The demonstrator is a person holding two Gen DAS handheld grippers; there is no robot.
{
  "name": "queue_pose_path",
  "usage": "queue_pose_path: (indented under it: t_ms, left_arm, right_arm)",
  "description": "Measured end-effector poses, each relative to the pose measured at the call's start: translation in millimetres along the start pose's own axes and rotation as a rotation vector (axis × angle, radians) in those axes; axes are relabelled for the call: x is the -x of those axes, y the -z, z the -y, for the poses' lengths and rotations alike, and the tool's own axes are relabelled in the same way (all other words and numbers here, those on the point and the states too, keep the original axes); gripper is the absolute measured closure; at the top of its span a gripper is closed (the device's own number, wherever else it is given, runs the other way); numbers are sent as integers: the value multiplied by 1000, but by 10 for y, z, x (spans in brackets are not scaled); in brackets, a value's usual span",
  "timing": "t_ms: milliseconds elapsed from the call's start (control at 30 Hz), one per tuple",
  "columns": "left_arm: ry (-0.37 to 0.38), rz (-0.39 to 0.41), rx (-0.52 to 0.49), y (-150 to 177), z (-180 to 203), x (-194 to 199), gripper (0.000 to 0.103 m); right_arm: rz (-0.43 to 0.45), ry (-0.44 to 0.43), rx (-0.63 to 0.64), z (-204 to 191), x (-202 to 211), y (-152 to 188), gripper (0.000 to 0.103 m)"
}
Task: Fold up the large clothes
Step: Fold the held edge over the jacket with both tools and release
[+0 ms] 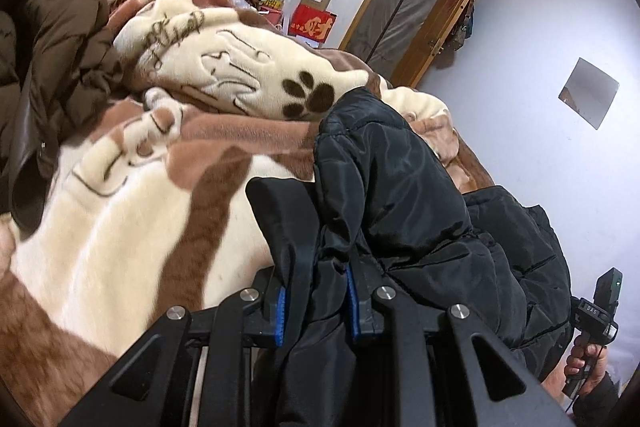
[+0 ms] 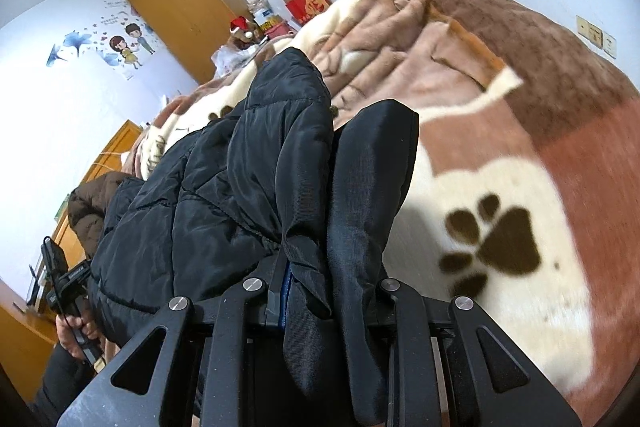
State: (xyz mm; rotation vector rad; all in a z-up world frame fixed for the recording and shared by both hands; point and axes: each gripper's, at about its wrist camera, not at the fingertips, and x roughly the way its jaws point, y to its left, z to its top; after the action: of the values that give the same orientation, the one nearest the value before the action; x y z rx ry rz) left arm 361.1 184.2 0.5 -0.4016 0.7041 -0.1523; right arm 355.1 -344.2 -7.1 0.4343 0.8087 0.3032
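While both tongs clamp black padded jacket (image 1: 400, 195) fabric, the garment hangs bunched between them above the bed. Left tongs (image 1: 316, 291) pinch a fold at the blue pads; right tongs (image 2: 320, 291) grip another fold. Paw-print blanket (image 1: 120, 227) covers the bed. Brown coat (image 1: 52, 39) lies further back, apart from the jacket.

left tool (image 1: 316, 259): clamped on black jacket (image 1: 400, 195) | above paw-print blanket (image 1: 120, 211)
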Motion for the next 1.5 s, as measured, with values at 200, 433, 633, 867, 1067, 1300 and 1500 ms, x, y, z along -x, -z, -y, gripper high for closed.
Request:
queue_pose_path:
  t_ms: [200,433,633,867,1067,1300,1500]
  left_arm:
    - [-11,3,-1,-155,-54,-80,80]
    - [41,-26,1,-26,218,-417,80]
    - [110,-73,1,267,672,-880,80]
    - [59,-182,32,819,746,-1479,78]
    - [4,-224,32,982,560,-1573,64]
    - [-50,-184,-45,849,616,-1187,61]
    - [-24,-92,-116,775,841,-775,61]
  right_arm:
    - [9,-20,15,-58,-109,-115,80]
    - [25,24,-15,292,15,-148,80]
    - [37,100,-61,873,189,-172,79]
    - [-41,193,-150,1582,-26,23,75]
    - [-48,208,-184,1678,-100,109,54]
    - [-3,295,-128,1494,337,15,50]
    - [73,292,-14,1046,633,98,50]
